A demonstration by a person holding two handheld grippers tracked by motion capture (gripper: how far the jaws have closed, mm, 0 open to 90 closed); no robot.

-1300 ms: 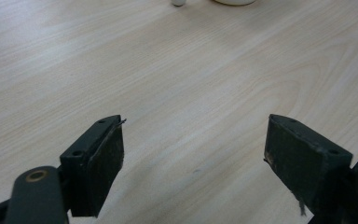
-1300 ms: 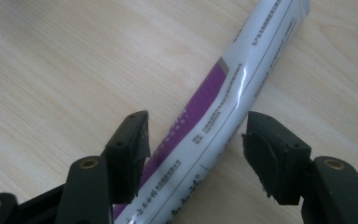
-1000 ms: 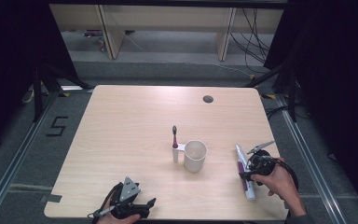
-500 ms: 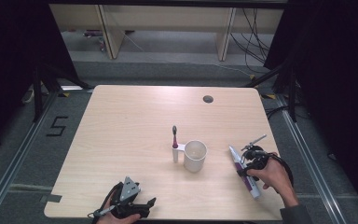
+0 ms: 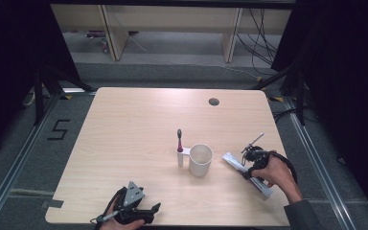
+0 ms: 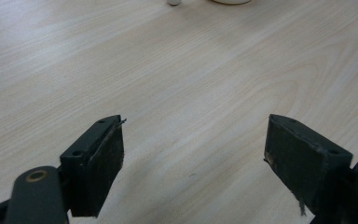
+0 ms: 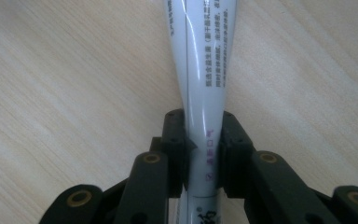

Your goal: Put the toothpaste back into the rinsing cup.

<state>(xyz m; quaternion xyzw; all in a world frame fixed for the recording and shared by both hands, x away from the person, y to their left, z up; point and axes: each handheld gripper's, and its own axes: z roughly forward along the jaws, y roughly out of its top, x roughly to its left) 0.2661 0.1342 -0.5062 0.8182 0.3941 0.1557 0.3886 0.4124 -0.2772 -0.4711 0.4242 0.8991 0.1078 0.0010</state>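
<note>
A white toothpaste tube (image 5: pixel 234 161) lies on the table right of a white cup (image 5: pixel 201 159). My right gripper (image 5: pixel 250 168) is over its middle. In the right gripper view the jaws have just been closing, and both pads now press the tube (image 7: pixel 204 60) from either side, so the right gripper (image 7: pixel 204 140) is shut on it. A toothbrush (image 5: pixel 179 139) stands upright in a white holder just left of the cup. My left gripper (image 5: pixel 148 213) rests at the table's near edge. Its jaws stand wide apart in the left gripper view, so the left gripper (image 6: pixel 193 154) is open over bare wood.
The light wooden table (image 5: pixel 139 129) has a round cable hole (image 5: pixel 213 101) at the back right. The cup's base (image 6: pixel 230 1) shows at the top of the left gripper view. Beyond the table lie grey floor, shelving legs and cables.
My right gripper has shifted a little left and away along the tube and closed on it. The tube's far end has swung slightly left. The left gripper has stayed put.
</note>
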